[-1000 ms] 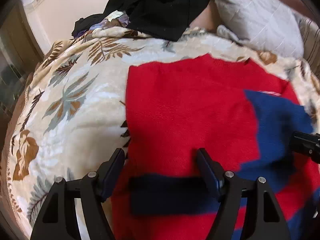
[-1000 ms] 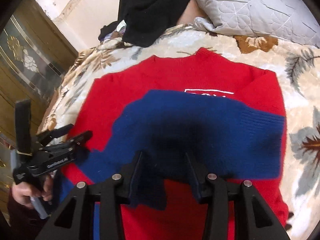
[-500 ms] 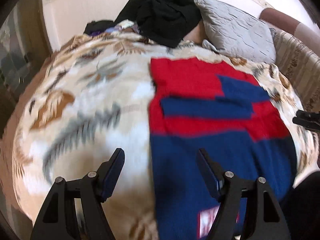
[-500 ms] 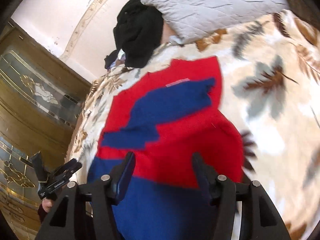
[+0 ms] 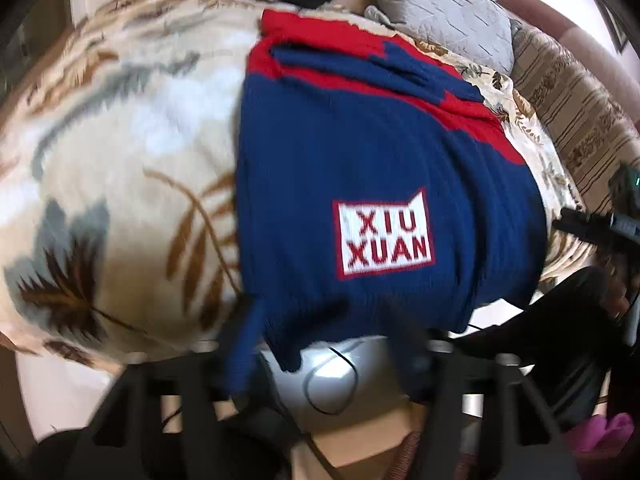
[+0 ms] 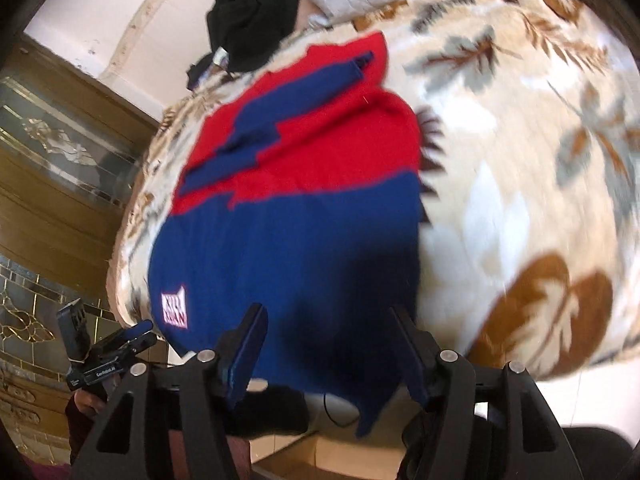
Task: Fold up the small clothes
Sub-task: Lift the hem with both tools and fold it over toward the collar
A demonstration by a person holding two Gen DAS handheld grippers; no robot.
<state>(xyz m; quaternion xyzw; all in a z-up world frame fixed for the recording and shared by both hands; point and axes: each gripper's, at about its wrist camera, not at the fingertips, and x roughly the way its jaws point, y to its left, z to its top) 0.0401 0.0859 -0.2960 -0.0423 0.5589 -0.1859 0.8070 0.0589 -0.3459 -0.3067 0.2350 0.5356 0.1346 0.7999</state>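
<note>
**Sweater hem at the bed's near edge, both hand-held grippers at it**

A red and navy knitted sweater (image 5: pixel 360 168) lies flat on a bed covered by a cream fleece blanket with brown and grey leaf print (image 5: pixel 120 152). Its sleeves are folded across the red chest, and its navy hem with a white lettered patch (image 5: pixel 384 236) hangs over the near edge.

The left hand-held gripper (image 5: pixel 324 344) is blurred; its jaws are closing with the hem's corner between them, and I cannot tell whether the pads press yet.

The right hand-held gripper (image 6: pixel 328 344) is opening, its jaws on either side of the hem's other corner, apparently clear of the cloth.

A grey quilted pillow (image 5: pixel 444 12) and a black garment heap (image 6: pixel 256 12) sit at the bed's far end.
</note>
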